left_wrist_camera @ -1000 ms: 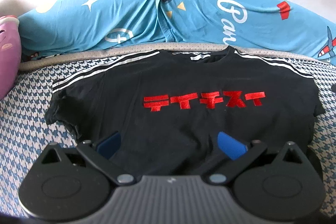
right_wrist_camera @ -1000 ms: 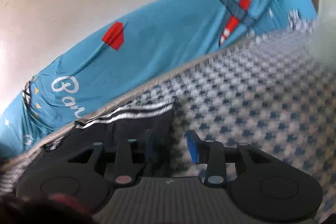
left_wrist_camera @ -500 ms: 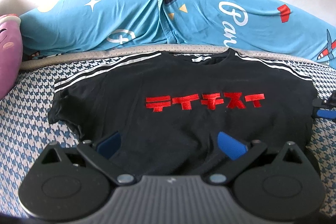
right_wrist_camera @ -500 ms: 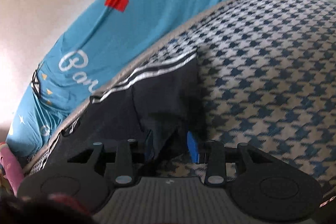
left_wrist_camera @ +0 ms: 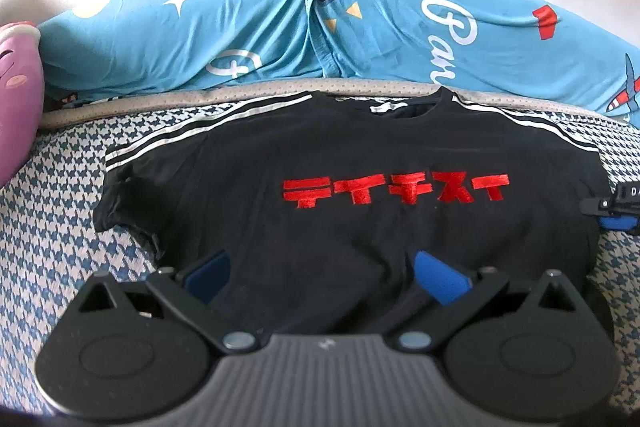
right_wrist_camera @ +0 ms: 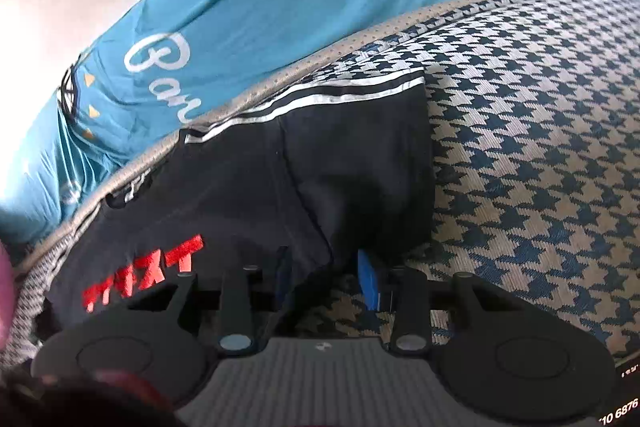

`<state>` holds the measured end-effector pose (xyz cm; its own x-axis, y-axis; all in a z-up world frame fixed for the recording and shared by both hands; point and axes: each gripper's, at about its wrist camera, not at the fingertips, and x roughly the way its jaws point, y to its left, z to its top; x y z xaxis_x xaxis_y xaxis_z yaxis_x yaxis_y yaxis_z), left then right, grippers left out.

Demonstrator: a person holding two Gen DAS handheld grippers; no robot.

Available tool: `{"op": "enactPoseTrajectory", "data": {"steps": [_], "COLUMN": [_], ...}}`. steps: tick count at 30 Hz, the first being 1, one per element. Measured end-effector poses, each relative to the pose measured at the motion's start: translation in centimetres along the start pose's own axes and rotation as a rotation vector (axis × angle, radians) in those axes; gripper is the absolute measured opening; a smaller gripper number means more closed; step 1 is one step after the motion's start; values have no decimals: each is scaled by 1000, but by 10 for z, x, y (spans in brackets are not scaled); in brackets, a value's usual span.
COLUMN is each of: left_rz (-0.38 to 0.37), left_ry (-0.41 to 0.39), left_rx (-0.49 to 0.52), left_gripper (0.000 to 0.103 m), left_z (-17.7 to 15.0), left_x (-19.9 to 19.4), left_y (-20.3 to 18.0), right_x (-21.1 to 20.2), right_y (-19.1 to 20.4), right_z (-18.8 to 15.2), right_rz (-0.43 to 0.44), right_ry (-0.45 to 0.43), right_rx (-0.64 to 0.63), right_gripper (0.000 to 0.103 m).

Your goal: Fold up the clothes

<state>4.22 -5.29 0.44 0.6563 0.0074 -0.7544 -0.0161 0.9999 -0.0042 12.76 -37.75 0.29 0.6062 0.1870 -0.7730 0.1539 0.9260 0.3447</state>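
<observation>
Black T-shirt (left_wrist_camera: 360, 211) lies spread flat on the houndstooth bed (left_wrist_camera: 60, 227), collar at twelve o'clock. Right gripper (right_wrist_camera: 326, 277) — nearer — straddles its sleeve edge, jaws parted; left gripper (left_wrist_camera: 324, 277) hovers wide open, holding nothing.

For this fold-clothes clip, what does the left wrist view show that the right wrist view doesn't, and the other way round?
Only the left wrist view shows the whole black T-shirt spread flat, its complete red lettering, its left sleeve, a purple plush at the edge, and the right gripper at the shirt's right sleeve. Only the right wrist view shows that sleeve's hem lying between the right gripper's open fingers, plus bare houndstooth cover beyond it. Both show the shirt's white shoulder stripes, the blue printed bedding and the pale wall.
</observation>
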Motion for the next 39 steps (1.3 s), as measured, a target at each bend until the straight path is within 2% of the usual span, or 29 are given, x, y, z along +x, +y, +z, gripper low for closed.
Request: {"op": "enactPoseTrajectory", "data": {"steps": [4,8,11,15,21,25,32,36,39], "left_rz": [16,23,37,49,12,22,21,22,43], "left_ry": [0,-7,-26,-36,-30,-47,-30,-13,-11], "left_rx": [-1,-5,-9,-5,-3,22,-9,-34,-50], "left_gripper": [103,103,103,103,103,103,103,103,103], "left_z": [-1,1,2,-1,-17,-32,-58,-70,-77], "left_x": [-1,-3,-7,-12,-31,-46,-63,-66,-67], "left_y": [6,12,20,32,46,49,59,64,69], "right_x": [-5,-12,-22,-38,-62,-73,-86,-90,-91], "right_y": [3,3,9,13,5,5,10,15,21], "right_z": [0,-5,-15,-37,-74,-101,-142,-157,-167], "right_rz": [-20,-2,14,31,32,38,13,3,7], "right_ry": [-10,-18,-20,-6,29,52,75,55,41], "right_rx": [-1,16,-24,-60,-41,-52,-82,-83,-86], "right_gripper": [37,37,37,37,38,42,45,50,50]}}
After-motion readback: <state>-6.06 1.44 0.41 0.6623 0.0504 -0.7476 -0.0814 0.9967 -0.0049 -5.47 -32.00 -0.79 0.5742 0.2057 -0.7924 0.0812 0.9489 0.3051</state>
